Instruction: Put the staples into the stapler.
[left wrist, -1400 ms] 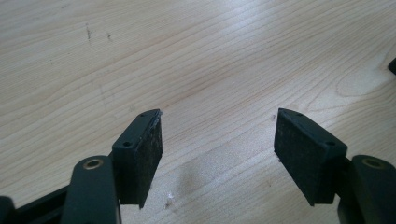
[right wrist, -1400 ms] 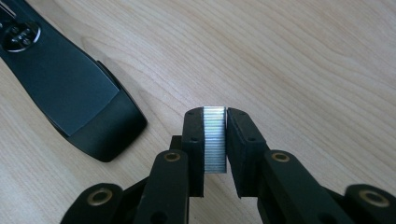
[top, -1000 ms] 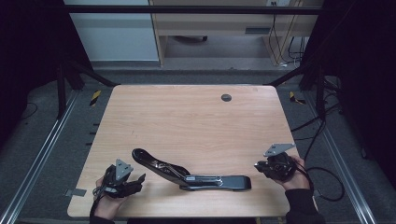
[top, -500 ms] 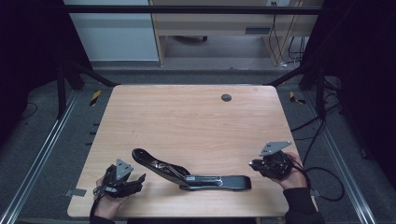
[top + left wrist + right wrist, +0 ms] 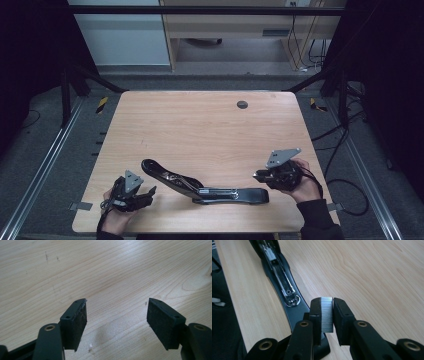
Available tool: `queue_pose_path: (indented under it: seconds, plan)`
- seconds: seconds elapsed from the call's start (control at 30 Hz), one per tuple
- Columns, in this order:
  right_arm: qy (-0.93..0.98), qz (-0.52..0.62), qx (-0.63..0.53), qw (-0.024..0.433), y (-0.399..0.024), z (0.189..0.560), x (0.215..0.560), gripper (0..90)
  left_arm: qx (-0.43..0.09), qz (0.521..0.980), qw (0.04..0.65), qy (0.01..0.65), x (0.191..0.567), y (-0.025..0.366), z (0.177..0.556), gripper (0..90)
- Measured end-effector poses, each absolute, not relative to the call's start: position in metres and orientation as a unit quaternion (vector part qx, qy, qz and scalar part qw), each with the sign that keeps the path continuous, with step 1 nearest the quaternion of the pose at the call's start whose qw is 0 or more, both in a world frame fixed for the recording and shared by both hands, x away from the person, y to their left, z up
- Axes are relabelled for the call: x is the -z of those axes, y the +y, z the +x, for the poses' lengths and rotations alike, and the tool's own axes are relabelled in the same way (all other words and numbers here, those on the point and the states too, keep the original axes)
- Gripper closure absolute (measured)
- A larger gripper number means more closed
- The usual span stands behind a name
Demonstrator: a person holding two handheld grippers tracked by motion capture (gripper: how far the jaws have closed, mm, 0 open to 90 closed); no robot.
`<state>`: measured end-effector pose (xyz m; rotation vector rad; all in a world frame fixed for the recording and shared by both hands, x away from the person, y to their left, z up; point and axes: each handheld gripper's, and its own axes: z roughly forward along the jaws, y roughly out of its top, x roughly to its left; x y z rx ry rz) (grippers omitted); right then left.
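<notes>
High view: opened stapler (image 5: 200,184) lies at lower centre of the table (image 5: 200,125), between left gripper (image 5: 142,192) and right gripper (image 5: 259,175). Right gripper view: jaws clamped on a staple strip (image 5: 327,315), stapler at upper left. Left gripper view: jaws apart over bare wood.

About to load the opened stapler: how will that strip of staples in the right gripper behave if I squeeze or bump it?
The staple strip looks like thin glued wires, so it probably snaps apart if bent or knocked. Its metal faces look smooth; pinched between the right gripper pads, it may slip. It is likely very light. The stapler lies opened flat.
</notes>
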<state>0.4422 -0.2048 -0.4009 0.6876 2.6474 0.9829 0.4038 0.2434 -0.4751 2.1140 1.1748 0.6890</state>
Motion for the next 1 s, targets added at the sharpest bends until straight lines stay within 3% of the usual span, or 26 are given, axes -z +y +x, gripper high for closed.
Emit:
queue_pose_path:
  seconds: [1.0]
  plan:
    - [0.920,0.166,-0.349,0.067,-0.161,0.459,0.400,77.9,-0.258,0.800,0.307,0.445,0.476,0.243,0.404,31.7]
